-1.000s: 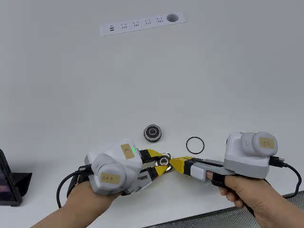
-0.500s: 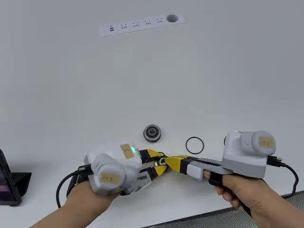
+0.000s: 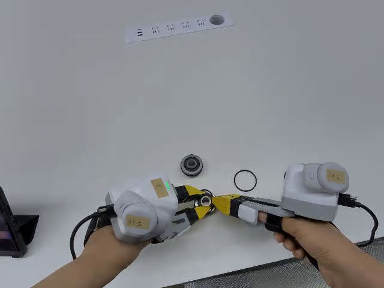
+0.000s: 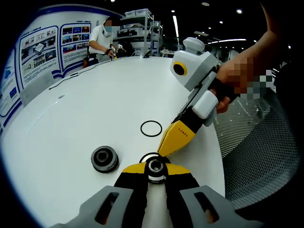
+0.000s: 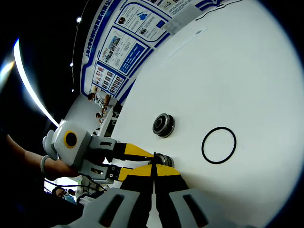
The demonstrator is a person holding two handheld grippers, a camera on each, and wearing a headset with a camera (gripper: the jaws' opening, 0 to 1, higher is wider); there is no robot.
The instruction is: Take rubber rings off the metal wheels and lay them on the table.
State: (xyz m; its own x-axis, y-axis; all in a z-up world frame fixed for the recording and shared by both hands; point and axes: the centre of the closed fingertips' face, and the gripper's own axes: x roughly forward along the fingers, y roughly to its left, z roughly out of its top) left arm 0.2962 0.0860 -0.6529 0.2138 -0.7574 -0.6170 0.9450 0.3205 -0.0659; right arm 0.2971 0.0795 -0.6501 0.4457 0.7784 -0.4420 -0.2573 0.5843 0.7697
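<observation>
We pinch a metal wheel [image 3: 206, 200] in the left gripper [image 4: 155, 169], just above the table [image 3: 270, 90]. Our right gripper [image 5: 153, 169] has its jaws pressed together at the wheel's rim, perhaps nipping its rubber ring [image 4: 145, 156]. A freed ring [image 3: 245, 180] and a second wheel [image 3: 191, 164] lie beyond, apart.

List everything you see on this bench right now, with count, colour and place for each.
Table: one, white, under everything.
Power strip: one, white, far side.
Free wheel: one, dark metal, lying mid-table.
Held wheel: one, metal, between the left claw's jaws.
Ring: one, black, flat on the table beside the free wheel.
Stand: one, black, left edge.
Left claw: yellow jaws, shut on the held wheel.
Right claw: yellow jaws, shut, tips at the held wheel.
Hands: two, left and right, one on each claw.
</observation>
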